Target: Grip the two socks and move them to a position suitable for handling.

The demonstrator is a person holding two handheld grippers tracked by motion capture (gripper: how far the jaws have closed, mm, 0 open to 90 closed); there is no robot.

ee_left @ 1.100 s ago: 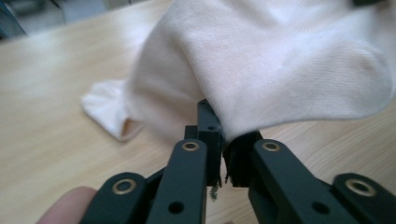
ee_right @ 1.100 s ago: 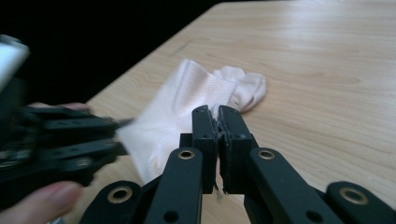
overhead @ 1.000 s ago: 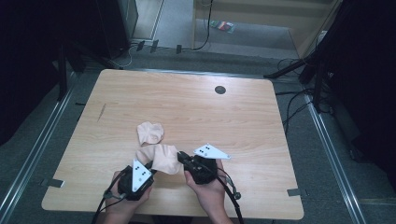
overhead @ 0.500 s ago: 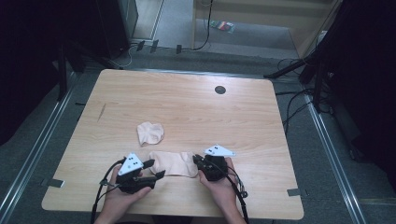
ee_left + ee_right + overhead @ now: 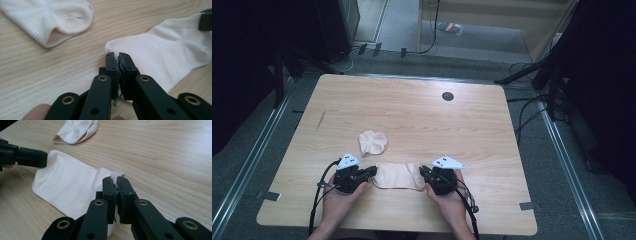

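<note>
A pale sock (image 5: 398, 176) is laid flat near the table's (image 5: 422, 115) front edge, stretched between both grippers. Its left end is pinched by the left gripper (image 5: 373, 171), whose jaws have just been closing; its right end is clamped by the right gripper (image 5: 422, 173). A second sock (image 5: 373, 142) lies just behind, apart.

No readable text, label, brand, number or sign appears anywhere on the light wooden table (image 5: 412, 105) or on what lies on it. Small dark marks stand on the grey three-cornered plate of the left gripper (image 5: 371, 172) and on that of the right gripper (image 5: 423, 173), near the table's near edge, but they are too small to read. A faint pale motif on the crumpled cream sock (image 5: 45, 18) farther from that edge cannot be made out as lettering.
</note>
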